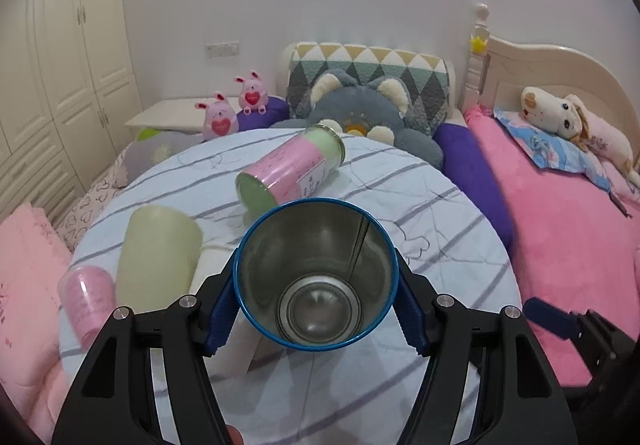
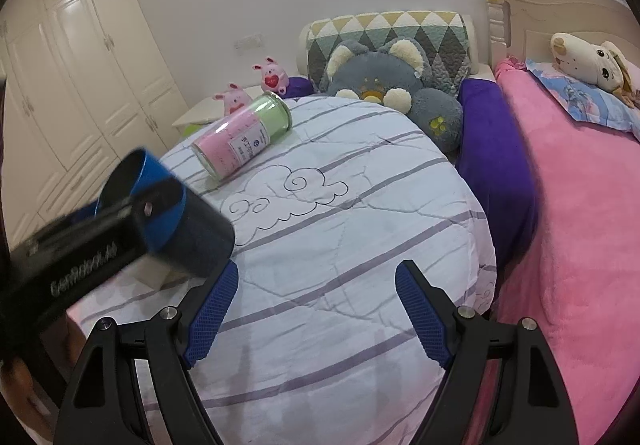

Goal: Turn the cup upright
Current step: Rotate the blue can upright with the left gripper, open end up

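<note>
My left gripper (image 1: pixel 316 309) is shut on a blue-rimmed metal cup (image 1: pixel 316 273), held above the round striped table (image 1: pixel 400 205) with its open mouth facing the camera. In the right wrist view the same cup (image 2: pixel 160 205) shows at the left, tilted, with the left gripper's black body across it. My right gripper (image 2: pixel 316 313) is open and empty above the table's near side. A glass jar with a pink label (image 1: pixel 290 169) lies on its side at the far side of the table; it also shows in the right wrist view (image 2: pixel 240 137).
A pale green cup (image 1: pixel 158 257) and a small pink-labelled glass (image 1: pixel 86 301) lie at the table's left. A grey plush (image 1: pixel 360 113) and a patterned cushion (image 1: pixel 368 73) sit behind the table. A pink bed (image 1: pixel 560 225) runs along the right, wardrobes (image 1: pixel 60 65) along the left.
</note>
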Motion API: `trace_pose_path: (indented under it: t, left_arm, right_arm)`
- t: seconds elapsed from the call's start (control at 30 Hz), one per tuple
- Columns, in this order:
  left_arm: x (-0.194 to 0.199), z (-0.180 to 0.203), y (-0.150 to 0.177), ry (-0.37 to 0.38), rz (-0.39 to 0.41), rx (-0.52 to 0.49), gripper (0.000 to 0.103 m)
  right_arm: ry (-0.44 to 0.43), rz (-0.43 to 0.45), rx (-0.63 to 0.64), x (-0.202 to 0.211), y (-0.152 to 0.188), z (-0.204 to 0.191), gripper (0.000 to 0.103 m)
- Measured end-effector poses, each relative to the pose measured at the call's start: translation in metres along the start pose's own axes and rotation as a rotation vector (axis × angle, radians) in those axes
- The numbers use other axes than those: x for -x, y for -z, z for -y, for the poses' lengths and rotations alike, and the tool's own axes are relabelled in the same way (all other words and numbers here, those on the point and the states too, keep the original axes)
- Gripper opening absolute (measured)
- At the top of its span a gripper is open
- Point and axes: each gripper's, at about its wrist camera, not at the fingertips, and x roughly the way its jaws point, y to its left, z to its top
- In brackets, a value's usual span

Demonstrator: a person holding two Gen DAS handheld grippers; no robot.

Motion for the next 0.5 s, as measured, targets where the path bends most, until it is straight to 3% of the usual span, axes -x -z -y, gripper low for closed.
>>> trace_pose_path:
  t: [0.5]
  left_arm:
    - [-0.025, 0.023, -0.010, 0.033, -0.022, -0.014, 0.068]
  right_arm:
    - [0.000, -0.033, 0.040, -0.014, -0.003, -0.005, 0.083]
